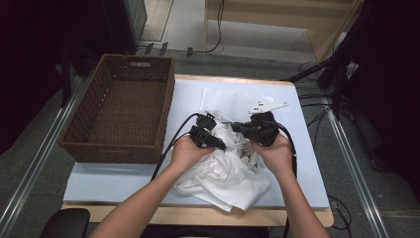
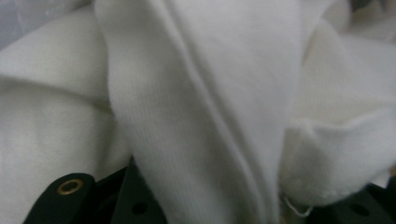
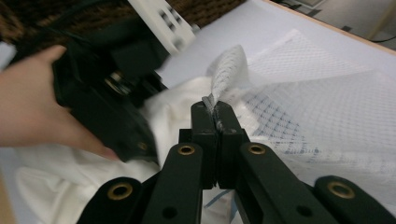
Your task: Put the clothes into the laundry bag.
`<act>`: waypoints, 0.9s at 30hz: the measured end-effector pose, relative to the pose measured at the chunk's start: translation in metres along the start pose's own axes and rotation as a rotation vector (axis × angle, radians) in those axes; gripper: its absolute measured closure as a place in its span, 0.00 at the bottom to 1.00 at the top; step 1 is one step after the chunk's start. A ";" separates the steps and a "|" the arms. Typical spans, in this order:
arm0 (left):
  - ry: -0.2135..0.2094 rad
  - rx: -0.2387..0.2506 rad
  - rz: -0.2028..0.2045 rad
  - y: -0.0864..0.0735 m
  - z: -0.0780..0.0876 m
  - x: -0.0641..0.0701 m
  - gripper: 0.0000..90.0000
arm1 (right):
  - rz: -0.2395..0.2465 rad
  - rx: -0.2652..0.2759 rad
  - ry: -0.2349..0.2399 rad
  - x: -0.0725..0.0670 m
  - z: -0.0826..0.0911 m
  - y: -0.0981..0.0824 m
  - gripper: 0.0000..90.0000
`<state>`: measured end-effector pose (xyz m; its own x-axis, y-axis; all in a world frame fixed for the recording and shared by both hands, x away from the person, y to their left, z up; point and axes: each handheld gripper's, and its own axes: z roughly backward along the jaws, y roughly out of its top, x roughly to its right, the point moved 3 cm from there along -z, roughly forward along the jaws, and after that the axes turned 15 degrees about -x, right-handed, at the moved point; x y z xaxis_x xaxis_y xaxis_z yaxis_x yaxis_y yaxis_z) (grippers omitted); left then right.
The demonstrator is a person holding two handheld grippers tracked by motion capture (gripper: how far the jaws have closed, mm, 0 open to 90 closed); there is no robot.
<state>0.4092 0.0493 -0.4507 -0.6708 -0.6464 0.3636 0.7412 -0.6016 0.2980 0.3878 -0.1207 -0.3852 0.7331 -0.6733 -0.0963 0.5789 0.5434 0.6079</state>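
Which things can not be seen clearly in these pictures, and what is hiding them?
- Left gripper jaw tips: in the left gripper view, white cloth drapes over them, so open or shut is unclear.
- What the mesh bag holds: right gripper, shut on its bunched edge, and cloth cover it.
- Basket near inner wall: hidden by its own rim in the high view.

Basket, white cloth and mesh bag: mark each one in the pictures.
basket [image 1: 84, 130], high view, on its woven left wall.
white cloth [image 1: 223, 176], high view, on its crumpled middle.
mesh bag [image 3: 322, 100], right gripper view, on its flat netted panel.
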 end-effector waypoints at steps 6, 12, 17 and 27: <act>-0.022 0.052 -0.058 -0.005 0.020 0.014 0.45 | -0.045 0.011 -0.009 0.014 0.004 -0.007 1.00; 0.002 0.072 -0.154 -0.014 0.042 0.030 0.31 | -0.066 0.032 -0.018 0.021 0.014 -0.009 1.00; -0.060 0.109 -0.135 -0.021 0.064 0.030 0.17 | -0.073 0.037 -0.023 0.025 0.016 -0.011 1.00; 0.064 0.139 -0.142 -0.041 0.085 0.024 0.17 | -0.085 0.041 -0.015 0.026 0.018 -0.011 1.00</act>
<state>0.3650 0.0980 -0.3795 -0.7658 -0.5909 0.2538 0.6326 -0.6209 0.4629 0.3942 -0.1534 -0.3798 0.6763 -0.7238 -0.1370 0.6234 0.4632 0.6299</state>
